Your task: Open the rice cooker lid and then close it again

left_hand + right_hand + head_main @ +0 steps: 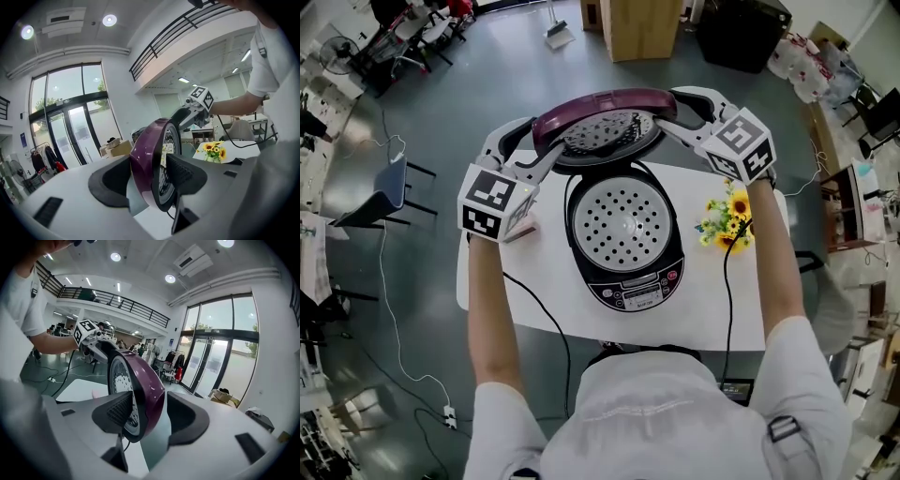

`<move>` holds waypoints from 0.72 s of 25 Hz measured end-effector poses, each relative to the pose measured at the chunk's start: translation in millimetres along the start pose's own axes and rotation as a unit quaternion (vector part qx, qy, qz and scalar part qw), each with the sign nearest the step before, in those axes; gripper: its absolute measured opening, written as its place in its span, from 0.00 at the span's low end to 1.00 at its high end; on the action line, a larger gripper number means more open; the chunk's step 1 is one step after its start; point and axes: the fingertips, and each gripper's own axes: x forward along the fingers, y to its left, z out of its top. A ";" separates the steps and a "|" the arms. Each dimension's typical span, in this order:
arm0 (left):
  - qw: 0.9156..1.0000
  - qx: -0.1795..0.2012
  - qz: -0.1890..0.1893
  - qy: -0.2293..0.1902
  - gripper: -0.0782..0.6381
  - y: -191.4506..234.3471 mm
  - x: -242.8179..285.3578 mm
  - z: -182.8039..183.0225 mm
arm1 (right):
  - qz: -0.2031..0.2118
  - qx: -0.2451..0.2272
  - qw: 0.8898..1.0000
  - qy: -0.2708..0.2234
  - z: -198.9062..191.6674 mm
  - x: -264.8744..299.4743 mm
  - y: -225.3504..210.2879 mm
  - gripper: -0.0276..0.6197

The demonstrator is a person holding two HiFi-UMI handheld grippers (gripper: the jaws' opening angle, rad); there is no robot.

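The rice cooker (625, 267) sits mid-table on the white table (492, 281), control panel toward the person. A narrow strip of bare top separates the cooker from the table's near edge. There is broader open surface to the cooker's left, where a black cable (536, 305) runs off the near edge. To the cooker's right there is less room: a bunch of sunflowers (727, 221) stands close to the table's right edge, apart from the cooker.

The purple lid (605, 105) is raised upright at the cooker's far side, with its perforated inner plate (606, 133) facing the person. The pot below is open and holds a round perforated steamer tray (623, 222).

The left gripper (542, 142) straddles the lid's left rim and the right gripper (682, 114) straddles its right rim. In each gripper view the jaws stand apart with the lid edge between them and a gap on the outer, purple side, so neither clamps it.

A small pink thing (525, 230) lies left of the cooker, under the left gripper. Beyond the table is grey floor, with a chair (389, 192) well to the cooker's left.
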 end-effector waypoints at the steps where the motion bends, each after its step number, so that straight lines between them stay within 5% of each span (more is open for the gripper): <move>1: 1.000 0.002 0.003 0.003 0.46 0.2 0.3 -0.7 | -0.001 -0.001 1.000 0.001 -0.4 0.7 0.5 0.42; 18: 1.000 -0.021 -0.010 -0.002 0.42 -32.4 -24.5 -1.6 | -0.006 -0.005 1.000 0.028 -10.7 -30.4 34.8 0.42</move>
